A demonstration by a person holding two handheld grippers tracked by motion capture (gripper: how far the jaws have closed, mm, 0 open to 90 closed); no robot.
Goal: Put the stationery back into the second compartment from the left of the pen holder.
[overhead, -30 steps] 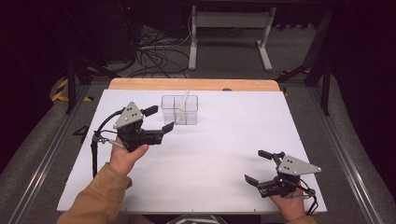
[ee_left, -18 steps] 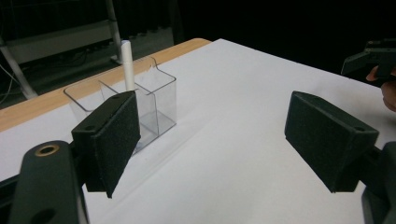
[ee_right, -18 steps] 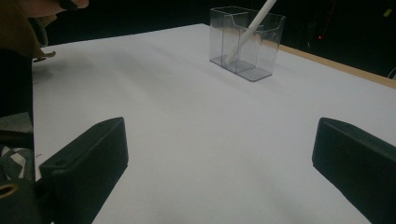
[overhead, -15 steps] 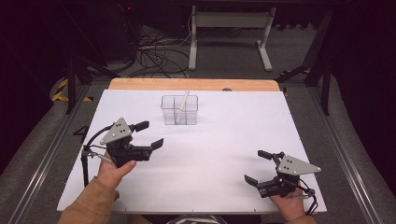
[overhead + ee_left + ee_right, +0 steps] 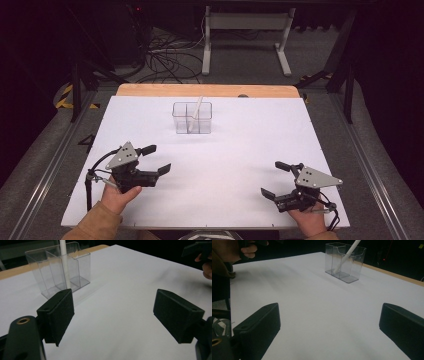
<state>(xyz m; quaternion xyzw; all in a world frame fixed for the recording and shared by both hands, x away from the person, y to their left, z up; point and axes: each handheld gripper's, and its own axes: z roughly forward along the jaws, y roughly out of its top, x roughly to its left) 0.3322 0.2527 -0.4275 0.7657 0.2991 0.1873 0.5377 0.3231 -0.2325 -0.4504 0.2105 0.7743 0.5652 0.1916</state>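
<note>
High view is showing a white table [image 5: 225, 165] taking up most of the scene, with a strip of bare wood [image 5: 205, 90] running along its far edge and dark floor with cables [image 5: 165, 55] lying beyond it. Toward the far middle of the white surface a clear plastic holder [image 5: 192, 118] is standing upright, divided into compartments, and a white stick [image 5: 195, 113] is leaning inside it, its top tilting past the rim. From the left gripper view the stick is rising out of one of the middle compartments; from the right gripper view it is slanting across the holder with its lower end sitting on the holder's floor.

At the near left, a hand [image 5: 119, 194] in a tan sleeve is holding the left gripper [image 5: 156, 159] above the table, well apart from the holder. Its jaws are spreading wide with nothing between them, and the left gripper view is showing bare white surface in the gap.

At the near right, the other hand [image 5: 309, 222] is holding the right gripper [image 5: 274, 178] close to the table's front edge, also well apart from the holder. Its jaws are likewise standing wide apart and gripping nothing, with bare table showing between them in the right gripper view. A grey three-cornered plate is sitting on top of each gripper, and a black cable is trailing from each.
</note>
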